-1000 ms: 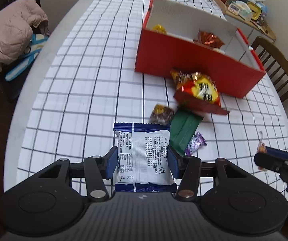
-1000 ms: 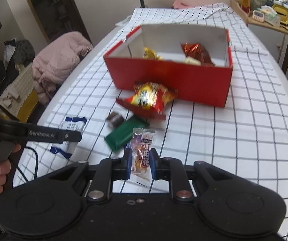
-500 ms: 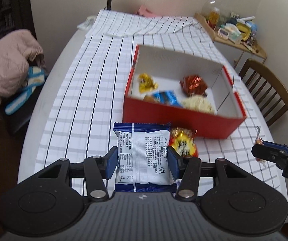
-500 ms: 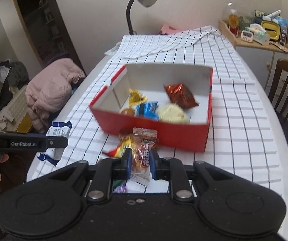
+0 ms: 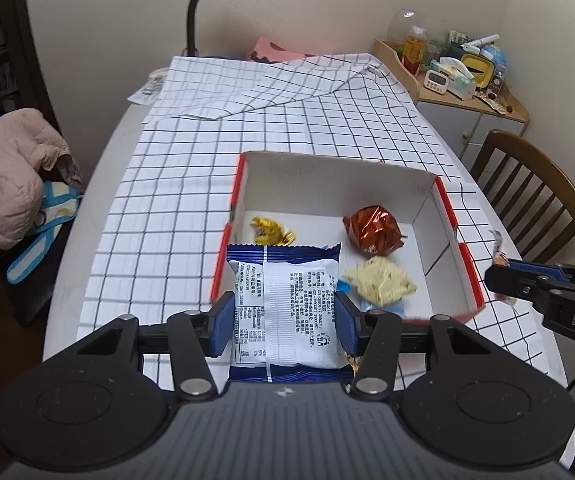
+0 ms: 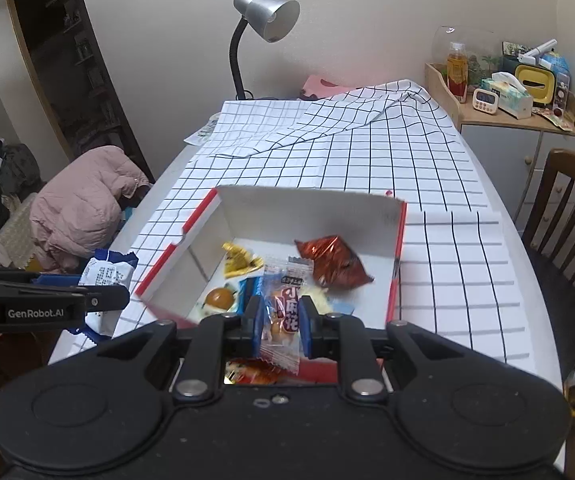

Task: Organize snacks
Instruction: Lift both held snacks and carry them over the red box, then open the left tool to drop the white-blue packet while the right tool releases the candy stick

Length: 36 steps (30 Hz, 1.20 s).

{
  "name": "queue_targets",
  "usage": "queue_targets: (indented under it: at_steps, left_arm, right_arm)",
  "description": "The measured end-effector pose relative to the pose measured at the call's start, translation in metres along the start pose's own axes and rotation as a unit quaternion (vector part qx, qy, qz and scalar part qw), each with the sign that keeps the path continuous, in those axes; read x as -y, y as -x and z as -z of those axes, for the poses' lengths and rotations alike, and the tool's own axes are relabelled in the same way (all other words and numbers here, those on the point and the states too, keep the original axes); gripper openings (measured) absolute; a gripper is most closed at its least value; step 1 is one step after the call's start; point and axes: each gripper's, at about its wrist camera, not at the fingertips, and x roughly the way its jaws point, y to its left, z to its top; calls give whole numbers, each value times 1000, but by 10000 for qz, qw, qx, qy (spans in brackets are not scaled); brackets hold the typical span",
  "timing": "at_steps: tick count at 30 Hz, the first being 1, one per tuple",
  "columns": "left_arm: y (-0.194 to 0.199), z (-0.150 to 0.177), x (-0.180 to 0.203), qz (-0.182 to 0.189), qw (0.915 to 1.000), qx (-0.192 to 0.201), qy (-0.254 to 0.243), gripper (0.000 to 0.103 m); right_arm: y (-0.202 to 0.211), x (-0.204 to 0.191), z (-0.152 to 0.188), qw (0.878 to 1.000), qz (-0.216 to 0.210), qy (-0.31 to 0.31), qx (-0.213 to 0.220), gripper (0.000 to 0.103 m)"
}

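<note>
My left gripper (image 5: 284,322) is shut on a blue and white snack packet (image 5: 287,304), held above the near left corner of the red box (image 5: 449,222). My right gripper (image 6: 281,324) is shut on a small clear candy packet (image 6: 285,312) with red print, hanging over the box's (image 6: 203,210) near edge. Inside the white-lined box lie a yellow wrapper (image 5: 269,230), an orange-red foil bag (image 5: 373,230) and a pale yellow snack (image 5: 381,282). In the right wrist view the left gripper (image 6: 99,300) shows at the left with its packet (image 6: 105,276).
The box rests on a round table under a black-checked white cloth (image 5: 191,184). A grey desk lamp (image 6: 267,20) stands at the table's far edge. A wooden chair (image 5: 527,196) is at the right, a pink jacket (image 5: 3,176) at the left, a cluttered cabinet (image 6: 523,108) behind.
Both grippers have risen and moved forward over the red box with their packets still held. The loose snacks on the cloth in front of the box have dropped out of view.
</note>
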Motion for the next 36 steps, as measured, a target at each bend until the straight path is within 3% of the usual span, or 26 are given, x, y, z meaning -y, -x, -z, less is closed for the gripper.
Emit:
queue_targets:
  at_steps: [8,19,36]
  left_arm:
    - [-37,-32,10,-146,9998,-103,-129,51]
    - [-97,-47,18,-257,9981,-479,-304,51]
    - [-157,-40,26,-448,9912,-1111,-568,52]
  right_arm:
    - [-42,15,-21,9994,224,103,-226,18]
    - [-107,23,-29,9963,270,300,-765,18]
    - [-161,16,-17,9894,272,529,-1326,18]
